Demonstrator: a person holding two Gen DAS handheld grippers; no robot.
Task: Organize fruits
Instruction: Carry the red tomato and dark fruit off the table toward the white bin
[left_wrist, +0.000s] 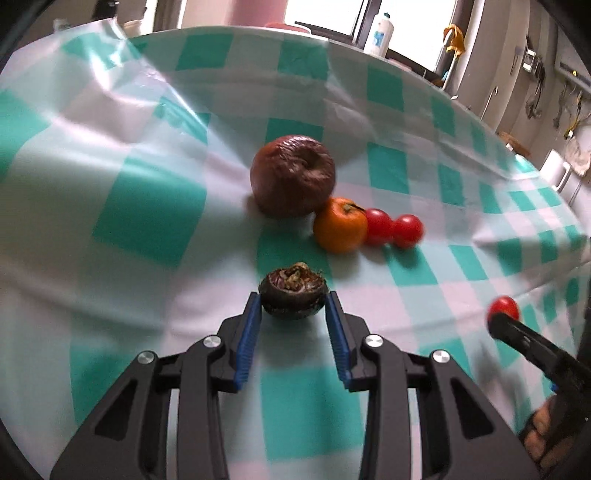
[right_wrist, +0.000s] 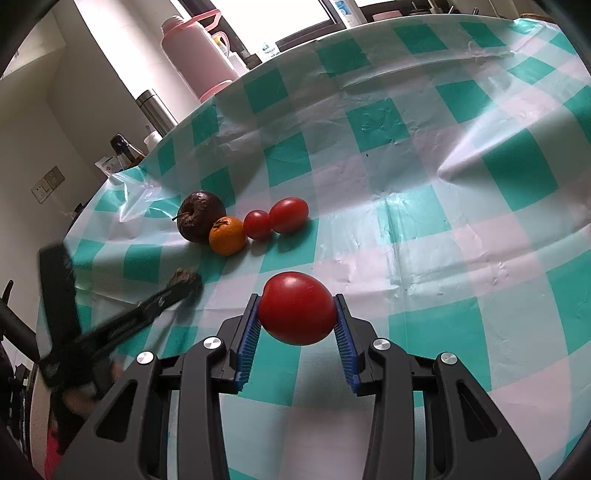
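A dark shrivelled fruit (left_wrist: 293, 295) is pinched between the pads of the left gripper (left_wrist: 293, 308), low over the checked cloth (left_wrist: 147, 184). A tomato (right_wrist: 297, 308) is clamped by the right gripper (right_wrist: 297, 314). Toward the cloth's middle, a row is formed by a wrinkled apple (left_wrist: 292, 175), an orange (left_wrist: 340, 225) and two tomatoes (left_wrist: 393, 227), each touching the next.

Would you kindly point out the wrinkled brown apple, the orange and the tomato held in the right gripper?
wrinkled brown apple (left_wrist: 291, 175): left wrist view, middle of its skin.
orange (left_wrist: 340, 230): left wrist view, front face.
tomato (right_wrist: 297, 308): right wrist view, centre, between the pads.
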